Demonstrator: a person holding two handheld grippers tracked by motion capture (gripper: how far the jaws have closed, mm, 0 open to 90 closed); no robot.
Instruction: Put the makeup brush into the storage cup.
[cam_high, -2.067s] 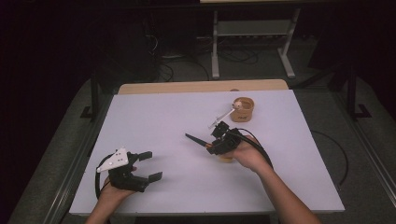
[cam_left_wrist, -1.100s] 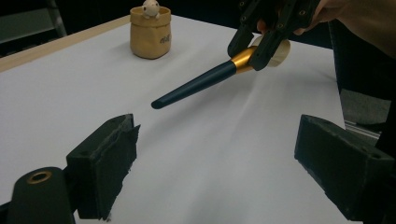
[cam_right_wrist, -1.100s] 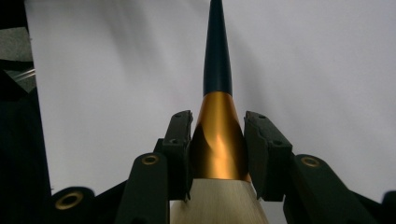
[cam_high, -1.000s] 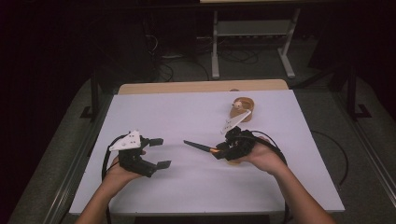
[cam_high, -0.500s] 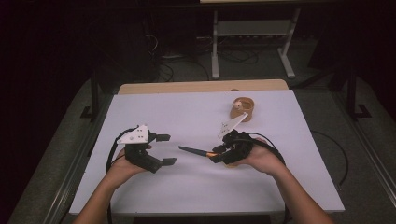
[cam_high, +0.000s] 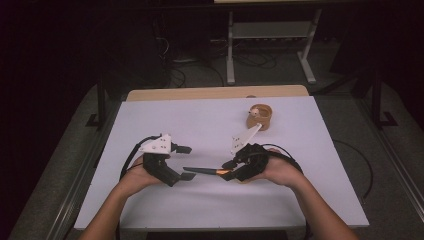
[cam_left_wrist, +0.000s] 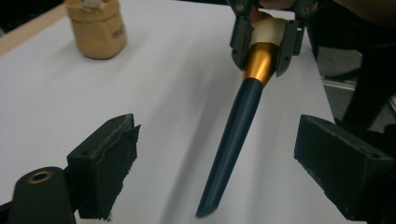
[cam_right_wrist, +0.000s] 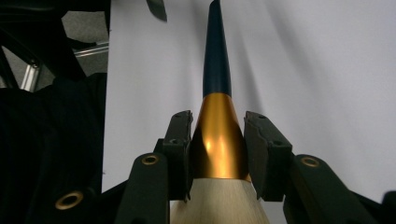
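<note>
Dark blue with a gold band, the cone-shaped tool (cam_high: 202, 170) is clamped in the right hand-held gripper (cam_high: 231, 169), pointing toward 9 o'clock above the tabletop (cam_high: 200, 125). Its wooden end is partly hidden. The left hand-held gripper (cam_high: 183, 162) is held apart around the tip, not touching.

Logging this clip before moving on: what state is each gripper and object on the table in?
Right gripper: shut on the brush, held level.
Brush: clamped at its gold band, dark tip pointing between the left jaws.
Left gripper: open, holding nothing.
Tan holder: upright, untouched, far side of table.

Overhead looks forward; claw cameras (close) face each other
</note>
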